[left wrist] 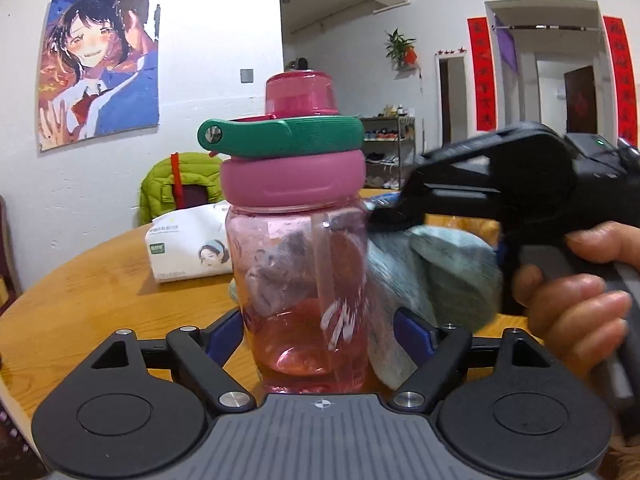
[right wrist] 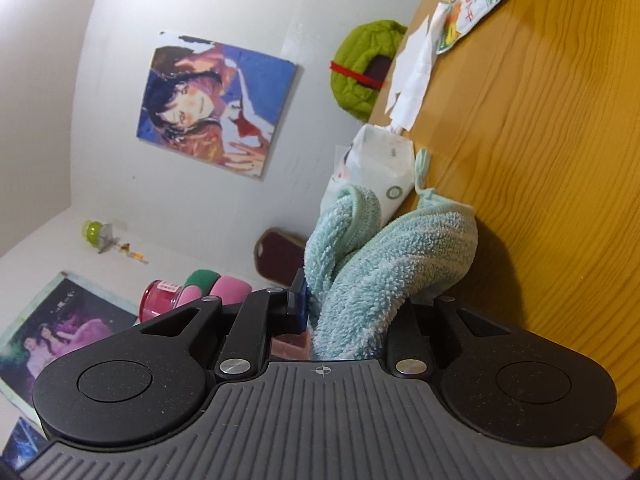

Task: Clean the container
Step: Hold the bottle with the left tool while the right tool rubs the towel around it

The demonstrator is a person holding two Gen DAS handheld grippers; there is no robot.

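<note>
A pink see-through bottle point(left wrist: 304, 280) with a pink lid and a green carry handle point(left wrist: 280, 136) stands upright on the wooden table point(left wrist: 100, 300). It sits between the blue pads of my left gripper point(left wrist: 320, 332). The left pad is at the bottle's wall and a gap shows at the right pad. A light blue towel point(left wrist: 440, 276) is pressed against the bottle's right side by my right gripper point(left wrist: 384, 220). In the right wrist view that gripper point(right wrist: 352, 304) is shut on the towel point(right wrist: 392, 264), which hides its right finger. The bottle's lid point(right wrist: 192, 288) shows at the left.
A white tissue pack point(left wrist: 188, 252) lies behind the bottle, and a green jacket point(left wrist: 168, 188) hangs on a chair at the far edge. A loose tissue point(right wrist: 412, 80) and a snack packet point(right wrist: 472, 0) lie further along the table. A person's hand point(left wrist: 580, 300) holds the right gripper's handle.
</note>
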